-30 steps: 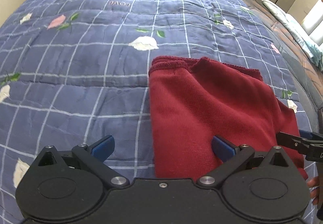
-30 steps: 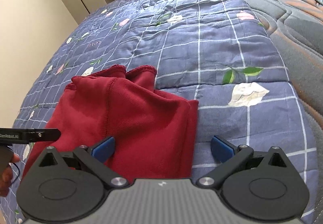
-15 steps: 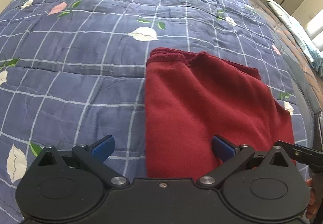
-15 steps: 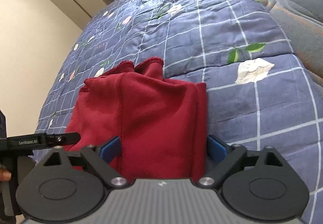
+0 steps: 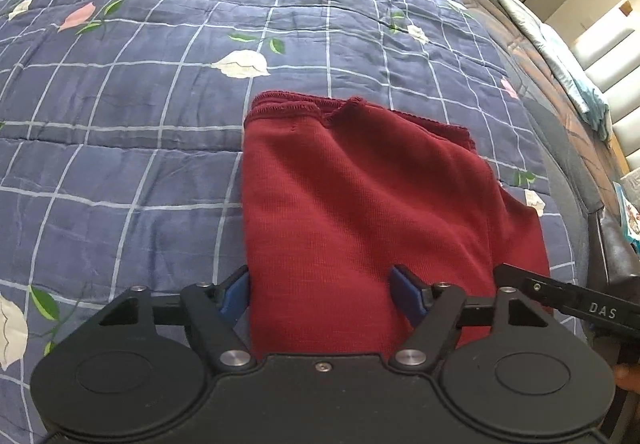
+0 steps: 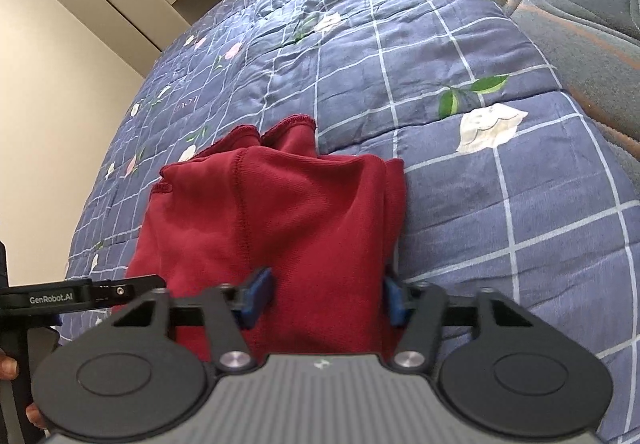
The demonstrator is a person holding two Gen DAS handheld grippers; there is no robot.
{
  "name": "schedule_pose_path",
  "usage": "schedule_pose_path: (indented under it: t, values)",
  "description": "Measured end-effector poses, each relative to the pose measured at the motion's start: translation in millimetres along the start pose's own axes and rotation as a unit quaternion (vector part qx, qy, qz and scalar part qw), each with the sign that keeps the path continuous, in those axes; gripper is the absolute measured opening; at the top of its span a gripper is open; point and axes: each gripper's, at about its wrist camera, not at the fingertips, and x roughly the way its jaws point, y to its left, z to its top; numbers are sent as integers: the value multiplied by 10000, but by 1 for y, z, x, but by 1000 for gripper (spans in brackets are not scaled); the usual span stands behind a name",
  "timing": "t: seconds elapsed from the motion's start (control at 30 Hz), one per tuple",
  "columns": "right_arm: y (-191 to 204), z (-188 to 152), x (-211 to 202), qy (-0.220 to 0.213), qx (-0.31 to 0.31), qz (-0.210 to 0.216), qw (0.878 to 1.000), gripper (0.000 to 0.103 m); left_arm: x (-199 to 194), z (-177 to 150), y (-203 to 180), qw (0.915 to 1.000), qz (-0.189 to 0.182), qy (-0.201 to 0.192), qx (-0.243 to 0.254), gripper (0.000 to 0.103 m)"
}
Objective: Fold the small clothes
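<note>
Cloth sits between both sets of your fingers: the red garment (image 5: pixel 360 212), folded on the blue quilt (image 5: pixel 120 148), runs forward from your left gripper (image 5: pixel 322 296), part-open around its near edge; your right gripper (image 6: pixel 324 294) likewise straddles it.

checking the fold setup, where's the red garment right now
The red garment lies on the blue floral quilt, right of centre in the left wrist view, its near edge between the fingers of both the left hand-held gripper and right hand-held gripper.
</note>
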Motion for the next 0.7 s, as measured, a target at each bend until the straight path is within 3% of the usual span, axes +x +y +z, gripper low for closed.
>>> schedule_pose_path:
  t: [0.07, 0.13, 0.2, 0.3, 0.5, 0.7]
  values:
    - [5, -1, -1, 7, -7, -30, 10000, 36, -1, 2, 2, 10000, 2, 32, -71, 62]
    - [15, -2, -4, -28, -138, -149, 9998, 28, -4, 4, 3, 9999, 35, 68, -145, 52]
    - [25, -3, -7, -87, -242, -282, 9993, 25, -8, 8, 4, 9998, 53, 108, -171, 40]
    - [38, -4, -18, -252, -297, -306, 9988, 22, -15, 12, 6, 9997, 22, 121, -214, 29]
    - [80, -7, -37, -509, -426, -162, 9977, 20, -47, 17, 20, 9979, -490, 19, -431, 23]
    - [140, -10, -41, -568, -492, 218, 9969, 19, -105, 27, 46, 9990, -229, -326, -216, 23]
